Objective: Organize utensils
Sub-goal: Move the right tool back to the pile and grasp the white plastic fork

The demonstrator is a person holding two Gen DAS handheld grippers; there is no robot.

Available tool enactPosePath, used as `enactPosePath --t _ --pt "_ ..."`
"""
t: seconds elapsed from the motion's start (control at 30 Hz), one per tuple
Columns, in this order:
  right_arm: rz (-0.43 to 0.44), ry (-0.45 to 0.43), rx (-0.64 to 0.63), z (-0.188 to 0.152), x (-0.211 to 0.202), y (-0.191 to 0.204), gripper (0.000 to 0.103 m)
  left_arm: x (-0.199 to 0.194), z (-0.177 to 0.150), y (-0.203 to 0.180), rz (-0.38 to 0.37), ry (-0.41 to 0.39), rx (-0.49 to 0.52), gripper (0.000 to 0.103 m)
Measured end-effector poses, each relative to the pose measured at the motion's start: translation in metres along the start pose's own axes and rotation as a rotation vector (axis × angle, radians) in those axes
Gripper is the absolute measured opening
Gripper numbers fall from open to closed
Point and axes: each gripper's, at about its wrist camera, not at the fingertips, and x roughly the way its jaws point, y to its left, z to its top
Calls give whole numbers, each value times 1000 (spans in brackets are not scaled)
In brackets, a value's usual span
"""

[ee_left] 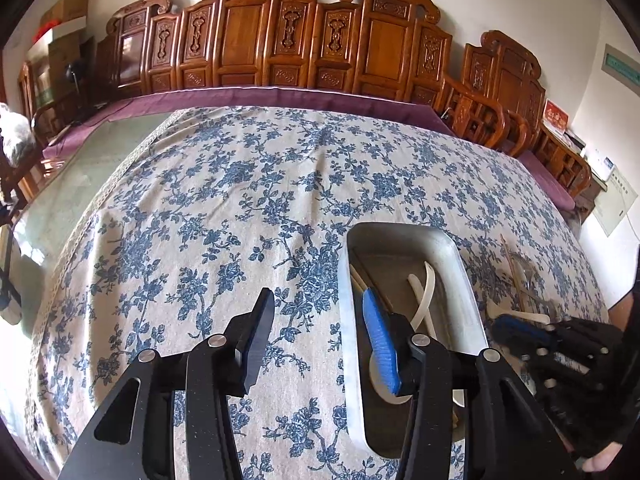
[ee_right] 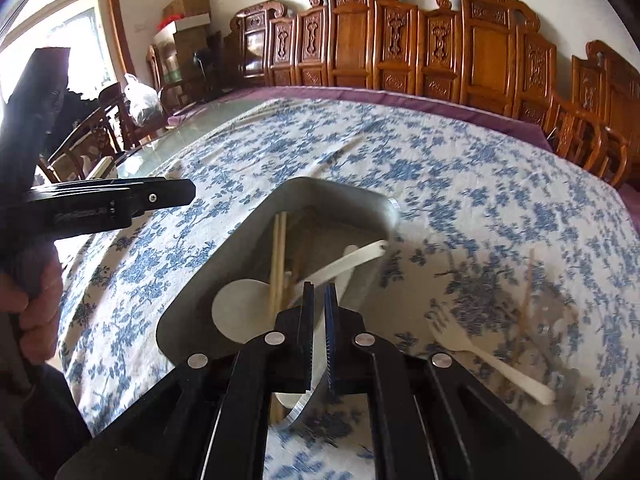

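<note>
A metal tray [ee_left: 344,280] [ee_right: 192,300] lies on the floral tablecloth and holds wooden chopsticks [ee_right: 277,260] and white plastic spoons [ee_right: 348,264] [ee_left: 424,300]. My left gripper [ee_left: 320,320] is open, its right finger over the tray's left wall. My right gripper [ee_right: 319,320] is nearly closed and holds nothing I can see, hovering over the tray's near end. It also shows in the left wrist view [ee_left: 520,332]. A white plastic fork [ee_right: 480,352] and a chopstick [ee_right: 528,284] lie on the cloth right of the tray.
The blue floral cloth [ee_left: 240,200] covers a glass-topped table [ee_left: 80,180]. Carved wooden chairs [ee_left: 280,40] line the far edge. The left gripper's body [ee_right: 100,200] shows at the left in the right wrist view.
</note>
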Motion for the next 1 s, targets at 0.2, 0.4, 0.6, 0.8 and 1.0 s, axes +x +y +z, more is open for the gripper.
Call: enactPosePath --t 0.2,0.4,0.6,0.8,1.0 --pt "-66 -33 -12 -17 -51 -46 7 -1 -3 -15 -16 -3 21 64" --pt "-171 10 -34 -37 -72 -95 9 -2 -8 -40 -23 -8 71 73" --pt "-229 94 -53 -56 -64 -128 18 -2 -15 -63 -52 0 97 74" --pt "-223 149 -82 -71 -45 -135 26 -1 -24 -89 -87 12 143 74" --pt "-163 156 -117 -60 -26 -120 27 2 -30 -105 -105 23 170 74"
